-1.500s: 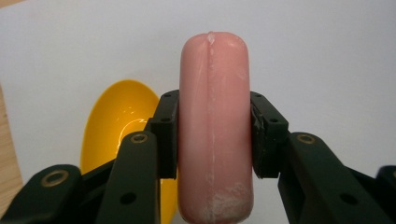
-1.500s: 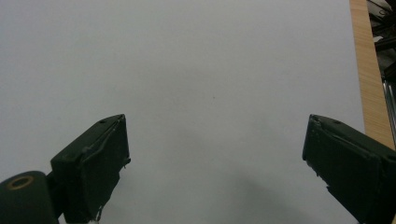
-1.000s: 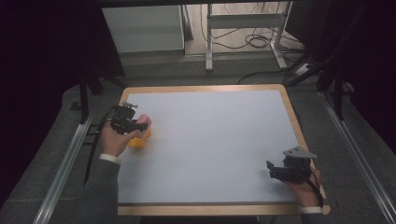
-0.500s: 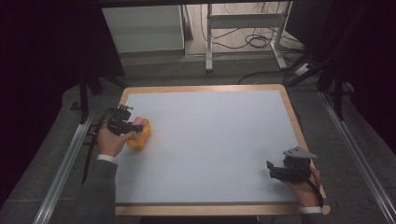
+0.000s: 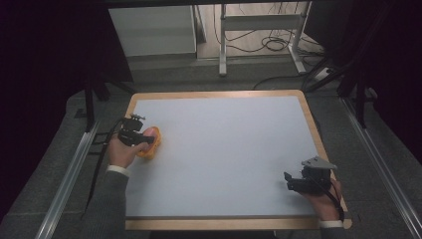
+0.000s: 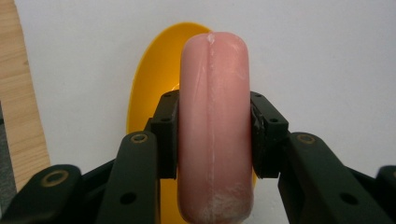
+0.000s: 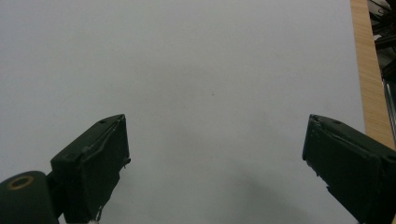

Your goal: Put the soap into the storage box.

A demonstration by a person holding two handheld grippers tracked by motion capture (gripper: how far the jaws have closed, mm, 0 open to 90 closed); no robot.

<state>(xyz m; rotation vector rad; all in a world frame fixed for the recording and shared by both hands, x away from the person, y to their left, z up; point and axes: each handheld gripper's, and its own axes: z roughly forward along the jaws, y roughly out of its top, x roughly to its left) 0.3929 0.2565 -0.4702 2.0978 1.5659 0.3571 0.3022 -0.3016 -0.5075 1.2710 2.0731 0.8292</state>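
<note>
Left gripper clamps a pink cylinder crosswise, directly above a yellow dish near the table left edge. Cylinder hides most of the dish. Right gripper jaws wide apart over bare surface.

Pink sausage, yellow dish, black gripper jaws, pale grey table surface, light wood edge.

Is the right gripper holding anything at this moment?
No, in the right gripper view the right gripper has its jaws spread wide apart with just the bare white table surface between them.
</note>
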